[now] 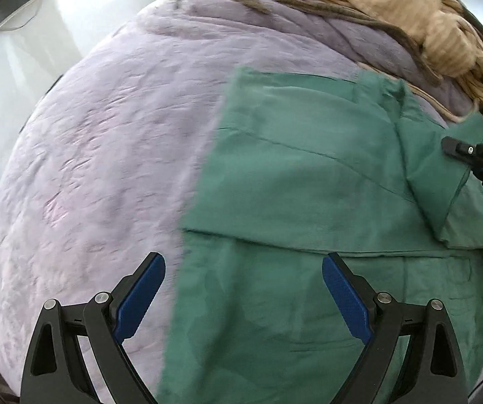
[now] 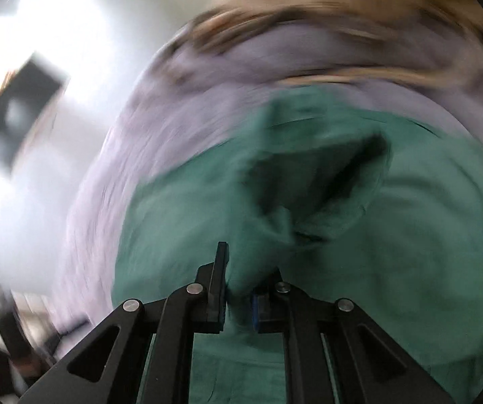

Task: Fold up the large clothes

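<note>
A green garment (image 1: pixel 309 175) lies spread flat on a lavender bedcover (image 1: pixel 106 141), with one folded edge running across its middle. My left gripper (image 1: pixel 243 272) hovers open over the garment's left edge, its blue pads wide apart with nothing between them. At the far right, my right gripper (image 1: pixel 452 146) lifts a flap of the green cloth off the pile. The right wrist view is blurred. There my right gripper (image 2: pixel 239 291) is shut on a bunched pinch of the green garment (image 2: pixel 410 219), and the cloth rises in a peaked fold ahead of its fingers.
A tan ribbed knit blanket (image 1: pixel 399 13) is heaped at the back right, on the bedcover's far edge. The lavender bedcover (image 2: pixel 133 141) extends left of the garment. Beyond it are a bright white wall and a blurred dark object (image 2: pixel 15 114).
</note>
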Action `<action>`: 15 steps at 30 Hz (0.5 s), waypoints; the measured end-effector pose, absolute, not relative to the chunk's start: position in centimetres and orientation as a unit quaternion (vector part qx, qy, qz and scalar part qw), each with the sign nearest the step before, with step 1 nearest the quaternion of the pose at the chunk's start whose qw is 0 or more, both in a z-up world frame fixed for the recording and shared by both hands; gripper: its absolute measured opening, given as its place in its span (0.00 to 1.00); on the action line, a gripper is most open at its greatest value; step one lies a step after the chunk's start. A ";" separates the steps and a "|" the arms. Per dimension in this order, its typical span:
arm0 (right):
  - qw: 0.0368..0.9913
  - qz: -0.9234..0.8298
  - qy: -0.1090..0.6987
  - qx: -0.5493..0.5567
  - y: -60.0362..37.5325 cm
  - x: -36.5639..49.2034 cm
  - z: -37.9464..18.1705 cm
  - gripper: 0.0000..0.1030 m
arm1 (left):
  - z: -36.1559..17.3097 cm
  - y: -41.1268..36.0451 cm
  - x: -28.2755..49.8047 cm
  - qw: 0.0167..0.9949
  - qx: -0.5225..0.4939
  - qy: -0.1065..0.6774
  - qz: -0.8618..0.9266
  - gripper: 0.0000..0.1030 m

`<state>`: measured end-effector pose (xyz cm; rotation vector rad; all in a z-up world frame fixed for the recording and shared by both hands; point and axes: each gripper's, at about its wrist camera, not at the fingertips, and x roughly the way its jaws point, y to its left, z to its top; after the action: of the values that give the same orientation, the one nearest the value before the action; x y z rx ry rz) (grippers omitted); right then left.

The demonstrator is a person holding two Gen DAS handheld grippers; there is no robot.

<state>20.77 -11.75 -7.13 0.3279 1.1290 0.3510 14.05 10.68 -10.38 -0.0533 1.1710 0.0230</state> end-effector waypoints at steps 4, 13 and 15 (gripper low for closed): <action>0.790 0.199 0.577 0.052 -5.9 19.5 -9.4 0.58 | -10.7 13.3 13.5 0.826 -0.048 0.559 0.048 0.92; 0.768 0.118 0.581 0.242 -18.7 12.8 -10.8 0.69 | -10.1 11.2 13.9 0.832 -0.041 0.553 0.016 0.92; 0.756 0.059 0.568 0.320 -24.2 10.7 -11.7 0.69 | -9.9 9.3 14.5 0.833 -0.038 0.552 -0.005 0.92</action>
<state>10.73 -24.23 -11.70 0.6977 1.2377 0.1292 14.51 9.34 -9.91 -0.0803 1.1688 -0.0114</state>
